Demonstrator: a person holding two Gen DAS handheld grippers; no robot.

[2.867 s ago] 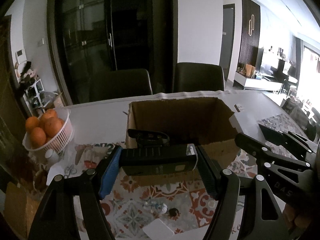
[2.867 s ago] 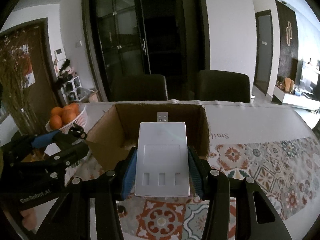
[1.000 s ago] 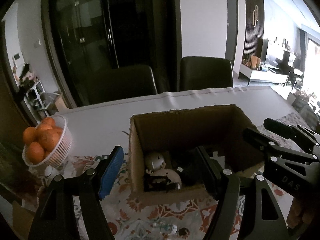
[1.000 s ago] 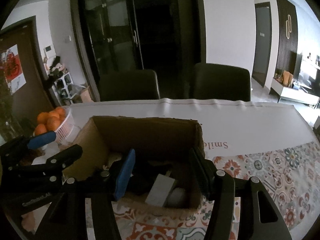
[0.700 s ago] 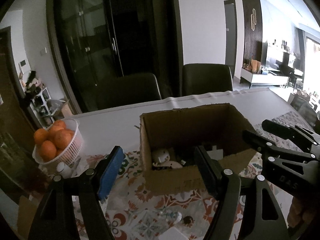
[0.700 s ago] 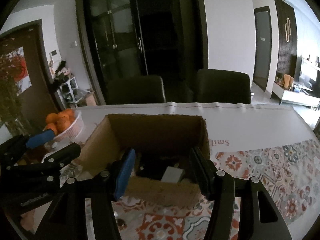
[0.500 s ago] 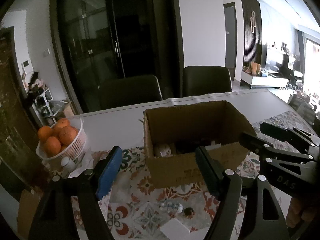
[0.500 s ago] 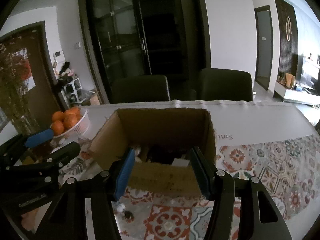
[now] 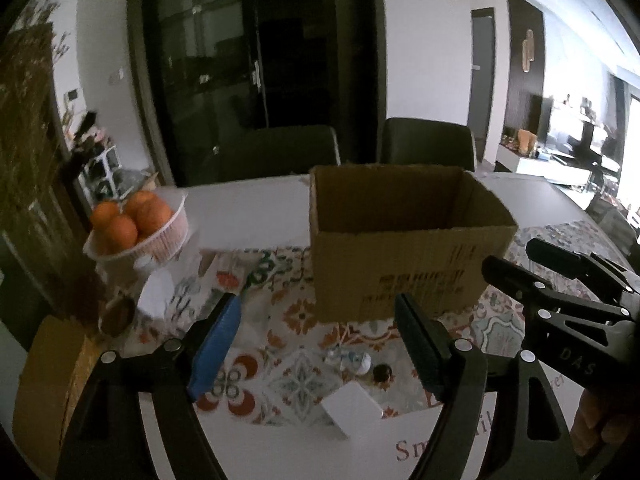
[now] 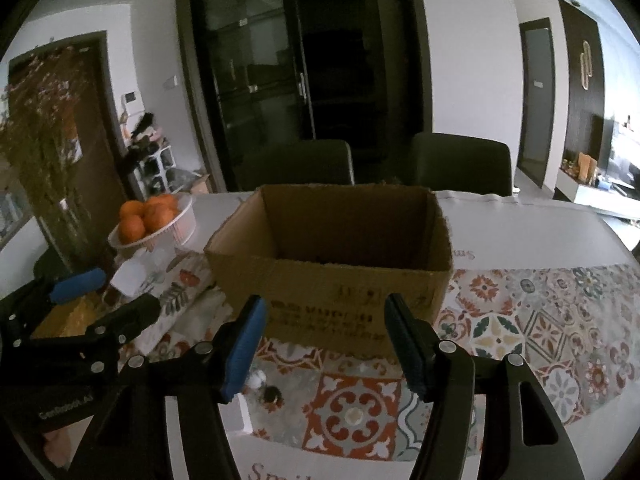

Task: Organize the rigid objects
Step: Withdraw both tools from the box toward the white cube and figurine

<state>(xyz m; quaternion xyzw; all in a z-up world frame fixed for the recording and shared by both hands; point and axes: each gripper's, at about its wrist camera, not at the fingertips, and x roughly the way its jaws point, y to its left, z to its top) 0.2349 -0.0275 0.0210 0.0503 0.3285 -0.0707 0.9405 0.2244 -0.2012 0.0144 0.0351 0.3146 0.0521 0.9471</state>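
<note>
An open brown cardboard box (image 9: 404, 248) stands on the patterned tablecloth, seen from the front in both views (image 10: 332, 280); its contents are hidden from here. My left gripper (image 9: 320, 340) is open and empty, in front of the box and above a white block (image 9: 352, 408), a small white object (image 9: 352, 360) and a small dark round piece (image 9: 382, 372). My right gripper (image 10: 324, 344) is open and empty, just in front of the box. The right gripper also shows at the right of the left wrist view (image 9: 560, 296), and the left gripper at the left of the right wrist view (image 10: 80, 320).
A white basket of oranges (image 9: 136, 224) stands at the left, with a white cup (image 9: 156, 296) and a brown box (image 9: 48, 384) nearer me. Two dark chairs (image 10: 460, 164) stand behind the table. A white cloth edge with red lettering (image 9: 432, 444) lies at the front.
Both grippers let go of their objects into the box, then pulled back and down from it. The box interior is no longer visible; loose items on the cloth have come into view.
</note>
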